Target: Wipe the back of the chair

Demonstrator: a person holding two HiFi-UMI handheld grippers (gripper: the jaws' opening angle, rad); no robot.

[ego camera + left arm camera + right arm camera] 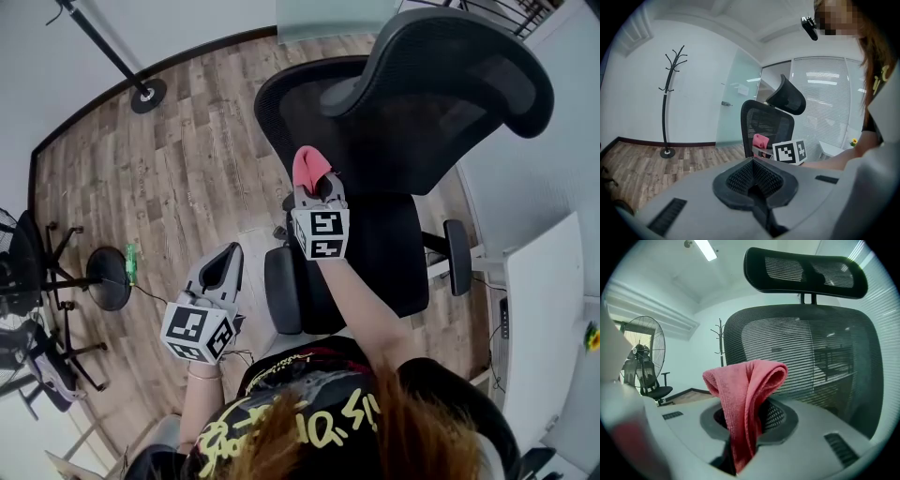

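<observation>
We have the chair (394,159) straight ahead, its headrest (469,75) on top. The right gripper (316,186) is just before its backrest with the cloth (309,167) between its jaws, and the left gripper (225,261) is lower left, nearer us and apart from the chair. A coat stand (148,95) stands beyond on the far left, a fan (23,272) at our left and a desk (548,319) at our right.

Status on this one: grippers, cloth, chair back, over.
Right gripper shut on pink cloth, up at the chair back; contact unclear. Left gripper shut, empty, held low. Nothing between cloth and chair.
</observation>
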